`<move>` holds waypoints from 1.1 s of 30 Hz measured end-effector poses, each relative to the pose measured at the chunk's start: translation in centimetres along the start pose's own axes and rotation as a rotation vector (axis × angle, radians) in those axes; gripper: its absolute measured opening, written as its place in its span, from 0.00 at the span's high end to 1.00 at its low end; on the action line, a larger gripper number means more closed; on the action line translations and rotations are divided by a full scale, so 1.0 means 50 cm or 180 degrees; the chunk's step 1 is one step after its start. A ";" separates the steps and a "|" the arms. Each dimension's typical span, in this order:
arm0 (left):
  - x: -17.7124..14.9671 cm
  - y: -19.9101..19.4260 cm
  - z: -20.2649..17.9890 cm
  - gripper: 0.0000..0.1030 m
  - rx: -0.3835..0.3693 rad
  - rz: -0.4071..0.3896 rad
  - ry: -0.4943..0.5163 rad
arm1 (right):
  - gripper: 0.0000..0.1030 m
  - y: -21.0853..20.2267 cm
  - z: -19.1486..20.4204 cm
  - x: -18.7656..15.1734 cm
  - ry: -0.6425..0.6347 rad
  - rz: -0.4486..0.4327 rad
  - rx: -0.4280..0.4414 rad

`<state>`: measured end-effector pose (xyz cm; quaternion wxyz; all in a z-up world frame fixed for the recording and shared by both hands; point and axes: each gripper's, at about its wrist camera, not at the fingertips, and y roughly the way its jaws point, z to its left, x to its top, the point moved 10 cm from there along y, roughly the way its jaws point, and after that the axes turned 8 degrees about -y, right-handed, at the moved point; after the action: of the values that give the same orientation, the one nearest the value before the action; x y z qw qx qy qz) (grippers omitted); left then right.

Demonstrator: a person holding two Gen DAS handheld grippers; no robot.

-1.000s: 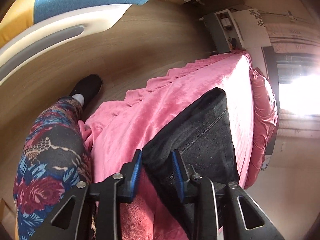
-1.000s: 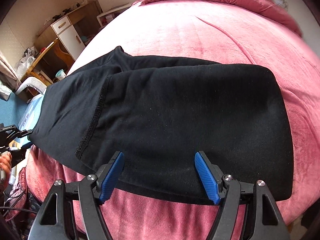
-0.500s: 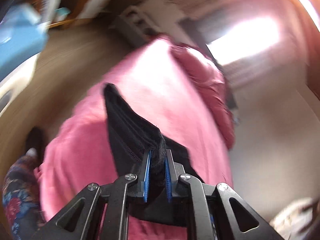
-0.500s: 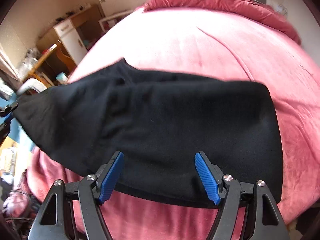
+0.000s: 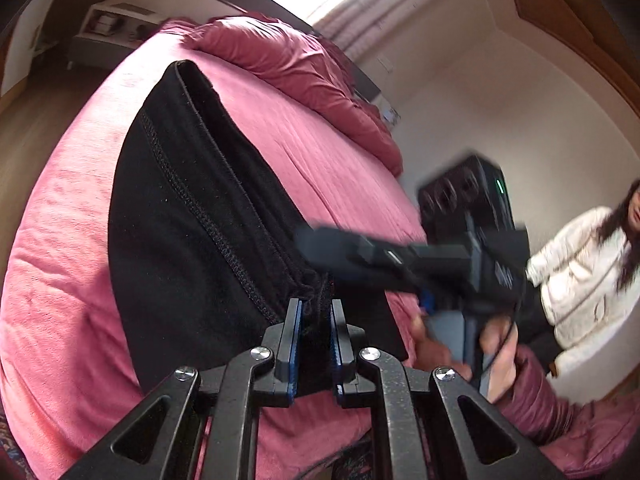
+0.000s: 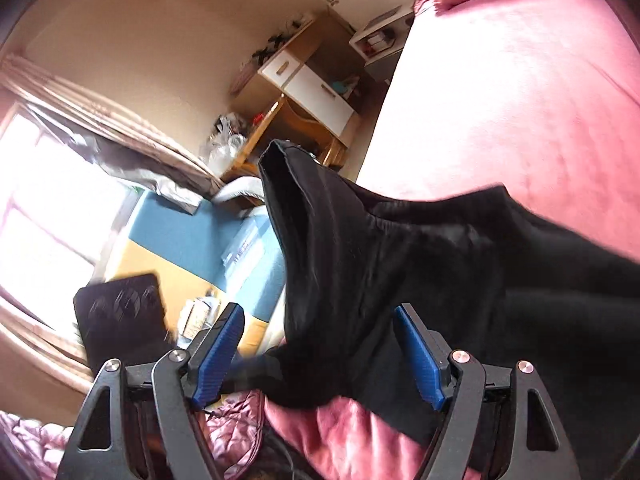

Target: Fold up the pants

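Left tongs [image 5: 311,344], black frame with blue pads, clamped on bunched corner of black knit pants [image 5: 192,216]. Right tongs [image 6: 320,354] spread wide, gripping nothing. Pants partly lifted, remainder on pink plush bed [image 5: 68,240].

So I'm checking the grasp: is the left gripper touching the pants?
Touching. The left wrist view shows the left gripper shut on a bunched edge of the black pants.

No text, label, brand, number or sign is legible in either view; all printed surfaces are blurred or too small.
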<state>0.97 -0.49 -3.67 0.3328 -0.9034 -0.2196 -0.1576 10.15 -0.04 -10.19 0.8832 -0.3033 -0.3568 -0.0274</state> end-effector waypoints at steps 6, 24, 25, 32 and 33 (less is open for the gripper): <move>-0.018 0.021 -0.022 0.88 -0.0029 0.0166 0.0218 | 0.55 0.089 -0.008 0.008 -0.0318 0.0537 -0.0225; 0.151 -0.085 0.106 0.77 -0.0344 -0.0303 -0.0504 | 0.87 -0.175 -0.034 0.018 -0.0219 -0.0093 -0.0436; 0.150 -0.067 0.116 0.77 -0.0264 -0.0257 -0.0512 | 0.88 -0.191 -0.048 0.013 -0.0171 -0.0129 -0.0483; 0.073 0.086 0.115 0.76 -0.0074 0.0185 -0.0470 | 0.87 -0.288 -0.247 -0.083 0.0377 -0.0060 -0.0857; 0.062 0.105 0.109 0.76 -0.0075 0.0259 -0.0445 | 0.87 -0.295 -0.274 -0.098 0.0459 -0.0037 -0.0905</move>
<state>6.98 0.50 -9.11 0.3121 -0.9242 -0.2036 -0.0831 11.00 -20.48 -13.45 0.8545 -0.4204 -0.2868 -0.1044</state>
